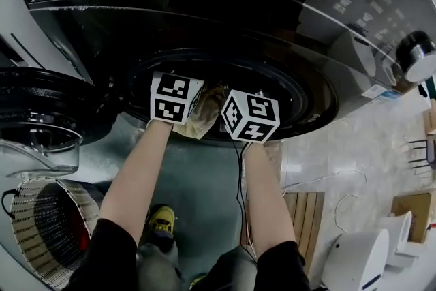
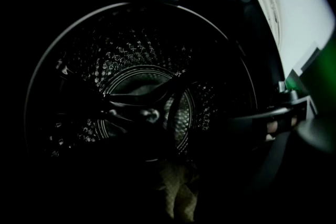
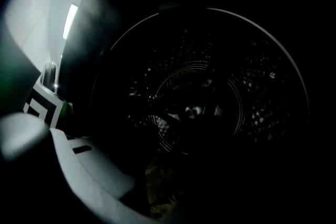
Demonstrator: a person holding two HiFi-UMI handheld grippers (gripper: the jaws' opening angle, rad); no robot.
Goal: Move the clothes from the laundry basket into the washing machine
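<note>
Washer drum (image 2: 131, 60) frames tan garment (image 1: 206, 114) between left claw (image 1: 176, 97) and right claw (image 1: 251, 116).

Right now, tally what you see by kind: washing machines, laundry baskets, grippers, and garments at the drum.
Washing machine: 1
Laundry basket: 1
Grippers: 2, left gripper and right gripper
Tan garment at the drum mouth: 1
Total: 5

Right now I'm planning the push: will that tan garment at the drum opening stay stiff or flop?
Probably floppy: the tan garment hangs crumpled in soft folds. Likely light, as it bunches small at the drum opening. It may drag there rather than slide.
</note>
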